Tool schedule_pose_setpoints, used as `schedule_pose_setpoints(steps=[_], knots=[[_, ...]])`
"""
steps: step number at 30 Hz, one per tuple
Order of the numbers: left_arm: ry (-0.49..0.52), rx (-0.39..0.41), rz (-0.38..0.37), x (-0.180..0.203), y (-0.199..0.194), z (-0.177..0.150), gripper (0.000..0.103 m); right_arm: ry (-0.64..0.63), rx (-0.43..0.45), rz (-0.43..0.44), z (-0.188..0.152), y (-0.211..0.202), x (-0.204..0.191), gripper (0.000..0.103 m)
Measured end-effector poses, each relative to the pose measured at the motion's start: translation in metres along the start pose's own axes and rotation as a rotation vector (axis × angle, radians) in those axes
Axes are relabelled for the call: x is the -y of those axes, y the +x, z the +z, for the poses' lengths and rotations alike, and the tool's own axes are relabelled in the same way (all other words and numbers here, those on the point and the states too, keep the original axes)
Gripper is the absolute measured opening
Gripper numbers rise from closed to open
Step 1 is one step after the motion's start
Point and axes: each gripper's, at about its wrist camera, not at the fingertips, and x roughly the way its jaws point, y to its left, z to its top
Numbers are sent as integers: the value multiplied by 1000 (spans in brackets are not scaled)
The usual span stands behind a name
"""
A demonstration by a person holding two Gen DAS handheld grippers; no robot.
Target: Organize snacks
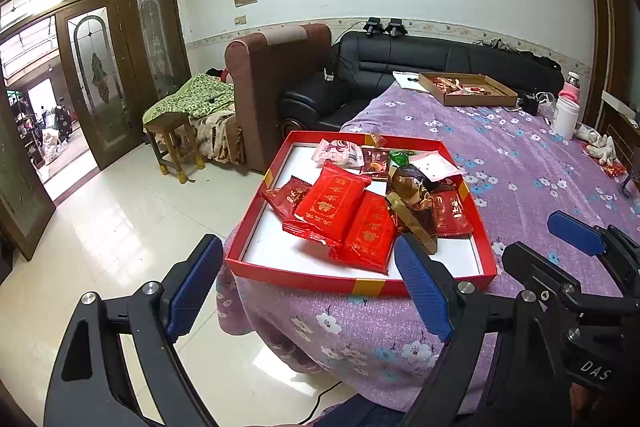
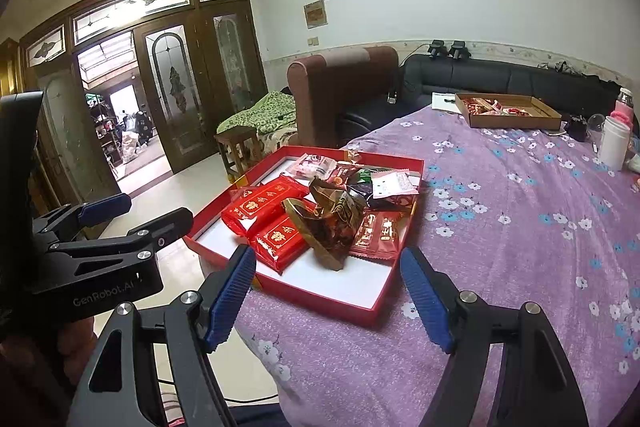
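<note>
A shallow red box (image 1: 304, 277) (image 2: 320, 297) sits at the near corner of a table under a purple flowered cloth (image 1: 520, 163). It holds several snacks: large red packets (image 1: 332, 205) (image 2: 262, 205), smaller dark red packets (image 1: 452, 213) (image 2: 378, 233), a brown-gold wrapper (image 1: 412, 205) (image 2: 328, 227), and pink, white and green packets at the far side (image 1: 340, 153) (image 2: 390, 183). My left gripper (image 1: 308, 285) is open and empty, just in front of the box. My right gripper (image 2: 328, 301) is open and empty, near the box's front edge; it also shows in the left wrist view (image 1: 560, 247).
A cardboard tray (image 1: 468, 89) (image 2: 508, 113) with more snacks lies at the table's far end, with a white jar (image 1: 566, 117) (image 2: 614, 143) and a bottle nearby. Beyond are a black sofa (image 1: 400, 63), a brown armchair (image 1: 276, 75) and a wooden stool (image 1: 174, 143).
</note>
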Motion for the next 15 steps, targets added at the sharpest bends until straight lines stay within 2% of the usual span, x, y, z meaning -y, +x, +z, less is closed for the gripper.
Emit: schedule_pose_setpoints(steps=[9, 15], knots=[[-19, -20, 17, -5, 6, 1, 88, 0, -24, -11, 10, 12, -2, 79], [-37, 8, 37, -4, 7, 4, 89, -24, -20, 1, 14, 16, -5, 79]])
